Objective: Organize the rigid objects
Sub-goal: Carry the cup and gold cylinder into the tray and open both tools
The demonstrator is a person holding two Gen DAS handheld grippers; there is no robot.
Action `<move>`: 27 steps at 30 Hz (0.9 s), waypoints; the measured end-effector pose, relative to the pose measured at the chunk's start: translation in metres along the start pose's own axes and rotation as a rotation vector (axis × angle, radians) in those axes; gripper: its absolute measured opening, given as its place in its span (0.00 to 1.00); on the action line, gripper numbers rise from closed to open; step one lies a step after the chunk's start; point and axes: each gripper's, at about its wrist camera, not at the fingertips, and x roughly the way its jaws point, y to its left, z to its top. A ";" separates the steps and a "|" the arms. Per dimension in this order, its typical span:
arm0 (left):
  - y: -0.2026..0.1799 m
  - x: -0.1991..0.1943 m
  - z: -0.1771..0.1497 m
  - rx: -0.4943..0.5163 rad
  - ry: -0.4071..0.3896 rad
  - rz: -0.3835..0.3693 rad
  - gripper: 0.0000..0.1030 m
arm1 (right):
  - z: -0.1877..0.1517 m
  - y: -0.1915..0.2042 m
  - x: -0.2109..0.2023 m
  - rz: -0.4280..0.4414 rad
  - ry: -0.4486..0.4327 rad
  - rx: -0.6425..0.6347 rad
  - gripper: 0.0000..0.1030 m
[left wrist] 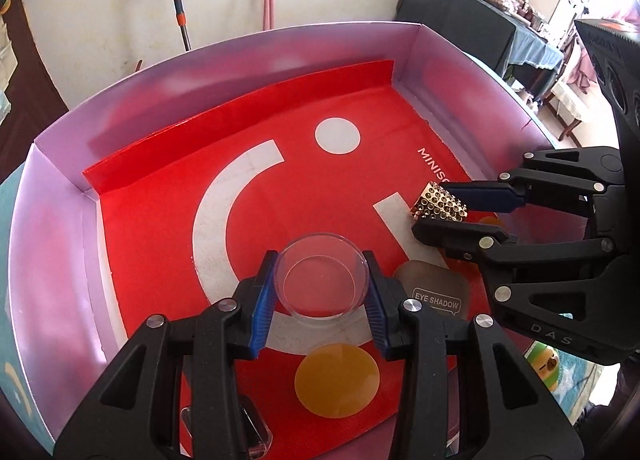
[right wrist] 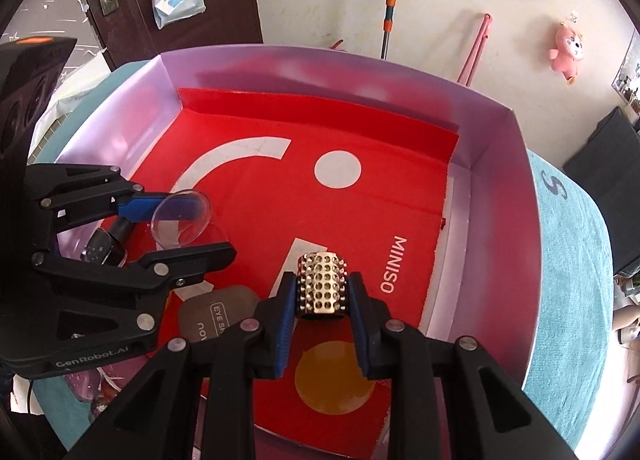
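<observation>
A shallow pink-walled box [left wrist: 56, 195] [right wrist: 504, 187] lined with red Miniso paper fills both views. My left gripper [left wrist: 322, 274] [right wrist: 196, 225] is shut on a clear round plastic dish [left wrist: 322, 280] [right wrist: 182, 217] and holds it low over the red liner. My right gripper [right wrist: 322, 292] [left wrist: 438, 209] is shut on a gold studded cylinder [right wrist: 322, 284] [left wrist: 440, 203], held over the liner to the right of the dish. Both grippers point steeply down into the box.
On the liner lie a grey eye shadow compact [left wrist: 434, 296] [right wrist: 218, 316] and an orange disc [left wrist: 336, 380] [right wrist: 334, 380]. A dark nail polish bottle [right wrist: 106, 246] sits under the left gripper. The box stands on a teal cloth [right wrist: 572, 280].
</observation>
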 end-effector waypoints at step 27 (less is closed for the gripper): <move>0.004 0.000 -0.002 -0.020 -0.002 -0.002 0.49 | 0.000 0.003 0.002 0.003 0.004 -0.014 0.30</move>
